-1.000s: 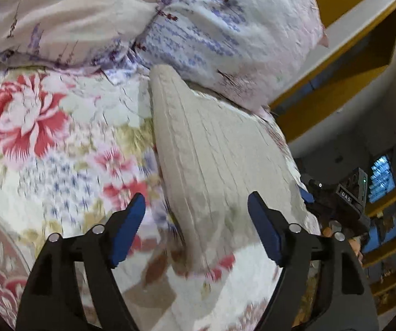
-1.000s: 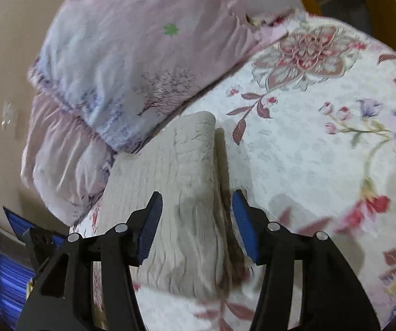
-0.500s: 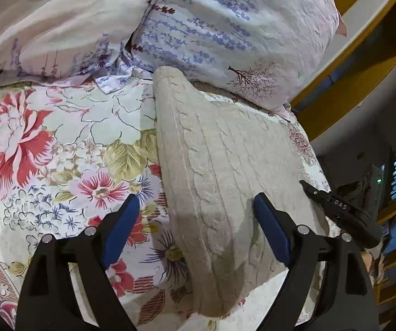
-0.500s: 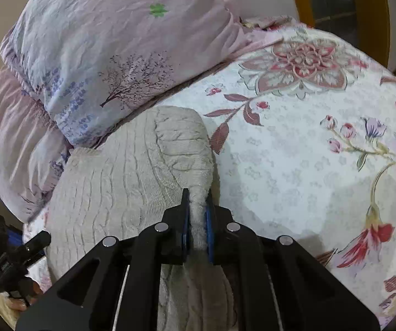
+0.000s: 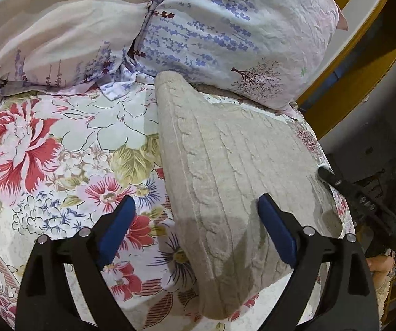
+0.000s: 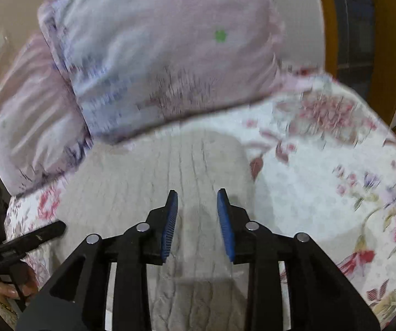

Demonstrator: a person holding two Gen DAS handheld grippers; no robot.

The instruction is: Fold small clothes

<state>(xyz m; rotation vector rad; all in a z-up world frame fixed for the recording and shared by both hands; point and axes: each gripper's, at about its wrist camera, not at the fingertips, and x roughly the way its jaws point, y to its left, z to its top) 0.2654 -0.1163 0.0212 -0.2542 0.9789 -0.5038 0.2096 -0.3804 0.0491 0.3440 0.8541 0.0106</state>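
A beige cable-knit sweater (image 5: 225, 165) lies folded on the floral bedsheet (image 5: 60, 151), its far end against the pillows. My left gripper (image 5: 195, 220) is open and empty, its blue pads astride the sweater's left edge just above it. In the right wrist view the sweater (image 6: 142, 182) lies below my right gripper (image 6: 198, 212), which is open with nothing between the pads. The view is blurred by motion. The right gripper also shows at the right edge of the left wrist view (image 5: 363, 201).
Two pillows with lavender print (image 5: 225, 27) (image 6: 156, 63) lie at the head of the bed. A yellow wooden bed frame (image 5: 363, 55) stands at the right. The floral sheet (image 6: 336, 179) spreads right of the sweater.
My right gripper was open, then shut on the sweater's right edge half a second ago, and has now opened and let it go. The left gripper has stayed open over the left edge.
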